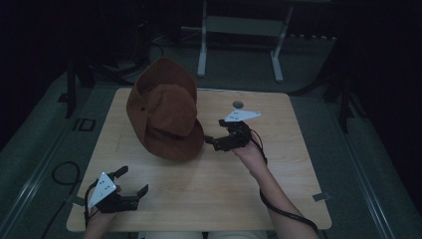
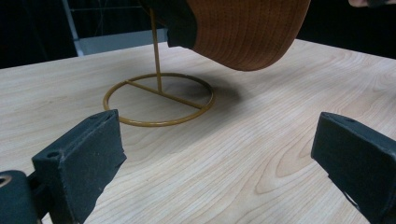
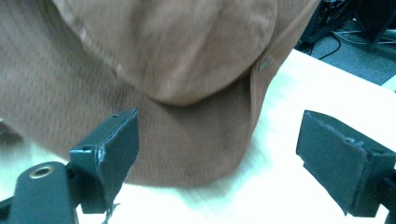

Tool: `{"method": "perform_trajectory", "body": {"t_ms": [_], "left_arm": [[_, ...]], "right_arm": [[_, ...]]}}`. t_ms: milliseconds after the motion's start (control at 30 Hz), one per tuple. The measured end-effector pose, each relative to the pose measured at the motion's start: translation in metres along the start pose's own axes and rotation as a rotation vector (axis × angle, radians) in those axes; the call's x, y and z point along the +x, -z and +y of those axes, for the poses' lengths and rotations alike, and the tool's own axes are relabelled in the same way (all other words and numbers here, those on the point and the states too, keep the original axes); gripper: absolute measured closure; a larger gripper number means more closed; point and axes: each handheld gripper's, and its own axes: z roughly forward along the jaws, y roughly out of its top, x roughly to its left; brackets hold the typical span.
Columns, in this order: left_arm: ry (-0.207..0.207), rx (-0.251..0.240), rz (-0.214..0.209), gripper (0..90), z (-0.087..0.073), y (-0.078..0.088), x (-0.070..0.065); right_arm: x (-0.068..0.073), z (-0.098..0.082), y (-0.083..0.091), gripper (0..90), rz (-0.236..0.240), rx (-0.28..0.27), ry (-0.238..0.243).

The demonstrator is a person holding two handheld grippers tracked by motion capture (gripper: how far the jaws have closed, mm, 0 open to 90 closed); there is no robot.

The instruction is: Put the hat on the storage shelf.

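On the table (image 1: 278, 189) in the high view, a brown hat (image 1: 166, 117) sits at about eleven o'clock from centre, perched on a stand so its brim hangs free; the right gripper (image 1: 211, 142), jaws spread wide, points at the brim's three o'clock edge, likely to grasp it, while the left gripper (image 1: 133, 181) waits wide open at seven o'clock. In the left gripper view, a thin gold wire stand (image 2: 159, 100) with a ring base holds the hat above the wood at twelve o'clock. In the right gripper view, the soft, stitched, drooping brim (image 3: 187, 149) lies between the parted jaws, untouched.
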Motion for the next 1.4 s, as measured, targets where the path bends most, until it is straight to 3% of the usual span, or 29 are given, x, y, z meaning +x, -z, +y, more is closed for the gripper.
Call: {"method": "perform_trajectory", "body": {"t_ms": [400, 733, 967, 1400], "left_arm": [[-0.005, 0.008, 0.001, 2.9, -0.001, -0.001, 0.0], [-0.007, 0.006, 0.003, 2.9, -0.001, -0.001, 0.0], [-0.006, 0.009, 0.003, 2.9, -0.001, -0.001, 0.0], [-0.013, 0.01, 0.006, 2.9, -0.003, -0.003, 0.0]], "right_arm": [[0.001, -0.051, 0.01, 13.6, -0.003, 0.01, -0.006], [0.005, -0.094, 0.025, 13.8, -0.011, 0.031, 0.032], [0.001, -0.117, 0.038, 13.8, -0.023, 0.065, 0.015], [-0.026, -0.162, 0.076, 13.7, -0.13, 0.092, -0.078]]}}
